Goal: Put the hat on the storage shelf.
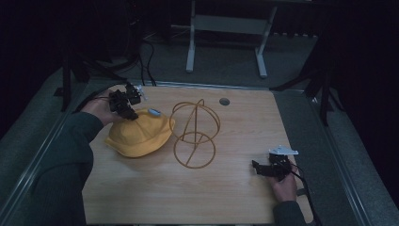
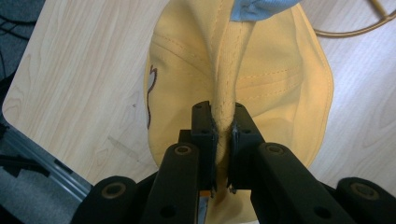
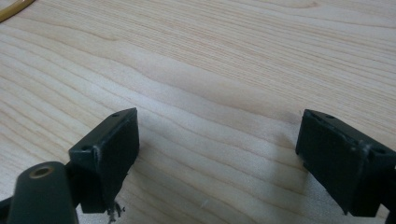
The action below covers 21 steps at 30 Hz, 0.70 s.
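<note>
Wooden table (image 1: pixel 141 197) under dim light. Yellow hat (image 1: pixel 139 135) at left centre, just beside wire stand (image 1: pixel 194 133). Left tool (image 1: pixel 126 110) clamped on hat's brim fold, lifting step. Right tool (image 1: pixel 261 168) wide, empty, near right. Next: hat onto stand, grip kept firm.

Bench surroundings, apart from the job in hand.

In front of me: the light wood-grain table (image 1: pixel 155 193), with a small round grey grommet (image 1: pixel 224 101) near its far edge. A gold wire stand (image 1: pixel 194 134), two rings joined by curved hoops, sits upright about mid-table. A metal rail (image 1: pixel 42 146) runs along my left side. On the grey floor beyond stands a white frame (image 1: pixel 226 26) on two legs, with black cables (image 1: pixel 148 61) trailing left of it.
</note>
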Each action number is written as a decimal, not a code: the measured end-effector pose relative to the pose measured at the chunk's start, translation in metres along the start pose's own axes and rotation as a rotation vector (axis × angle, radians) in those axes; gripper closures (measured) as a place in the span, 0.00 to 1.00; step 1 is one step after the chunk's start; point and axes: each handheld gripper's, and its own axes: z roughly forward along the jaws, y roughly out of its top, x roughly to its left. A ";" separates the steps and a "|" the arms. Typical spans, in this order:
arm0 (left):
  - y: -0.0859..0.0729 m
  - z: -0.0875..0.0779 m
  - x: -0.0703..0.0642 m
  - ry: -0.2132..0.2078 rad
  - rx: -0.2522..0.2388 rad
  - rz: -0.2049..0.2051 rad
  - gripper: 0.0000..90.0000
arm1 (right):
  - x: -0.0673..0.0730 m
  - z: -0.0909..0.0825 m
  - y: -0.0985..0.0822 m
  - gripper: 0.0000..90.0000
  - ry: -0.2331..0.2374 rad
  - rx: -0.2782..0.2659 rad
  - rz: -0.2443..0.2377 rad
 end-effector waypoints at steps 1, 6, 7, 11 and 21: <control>-0.001 -0.002 0.000 0.000 -0.005 0.004 0.93 | 0.000 0.000 0.000 0.15 0.000 0.000 0.000; -0.007 -0.010 0.000 -0.010 -0.033 -0.006 0.93 | 0.000 0.000 0.000 0.15 0.000 0.000 0.000; -0.008 -0.012 0.000 -0.013 -0.037 -0.007 0.93 | 0.000 0.000 0.000 0.15 0.000 0.000 0.000; -0.012 -0.017 -0.001 -0.018 -0.050 -0.004 0.93 | 0.000 0.000 0.000 0.15 0.000 -0.001 -0.001; -0.029 -0.032 0.001 -0.032 -0.129 -0.037 0.93 | 0.000 0.000 0.000 0.15 -0.001 -0.001 -0.001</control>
